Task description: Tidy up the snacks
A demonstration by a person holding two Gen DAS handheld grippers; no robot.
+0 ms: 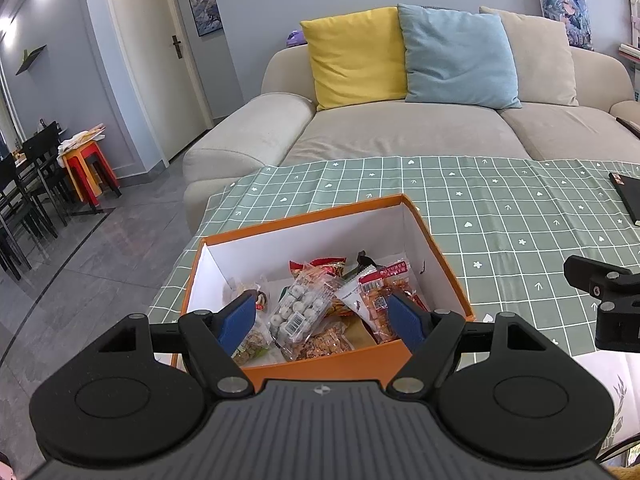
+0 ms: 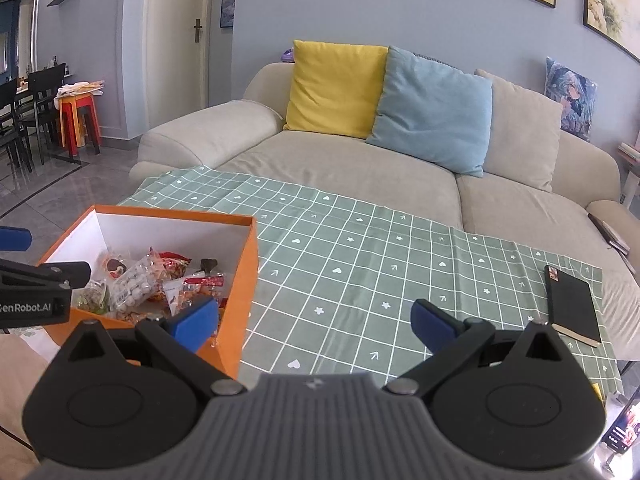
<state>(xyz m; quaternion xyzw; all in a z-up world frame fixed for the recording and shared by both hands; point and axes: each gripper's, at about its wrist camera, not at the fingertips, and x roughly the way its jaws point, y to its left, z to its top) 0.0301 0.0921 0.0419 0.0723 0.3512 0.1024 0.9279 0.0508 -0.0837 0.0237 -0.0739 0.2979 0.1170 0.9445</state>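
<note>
An orange box (image 1: 320,364) with white inner walls stands on the green checked tablecloth (image 1: 500,216). It holds several snack packets (image 1: 320,312), among them a clear bag of white balls (image 1: 298,306) and a red-labelled packet (image 1: 382,292). My left gripper (image 1: 326,322) hovers open over the box's near edge, nothing between its blue pads. In the right wrist view the box (image 2: 240,280) sits at the lower left with the snacks (image 2: 156,284) inside. My right gripper (image 2: 316,320) is open and empty, its left pad beside the box's right wall, its right pad over bare cloth.
A black notebook (image 2: 572,304) lies on the cloth at the right. A beige sofa (image 2: 340,160) with yellow, blue and beige cushions stands just behind the table. Dark chairs and red-orange stools (image 1: 86,168) stand far left on the grey floor.
</note>
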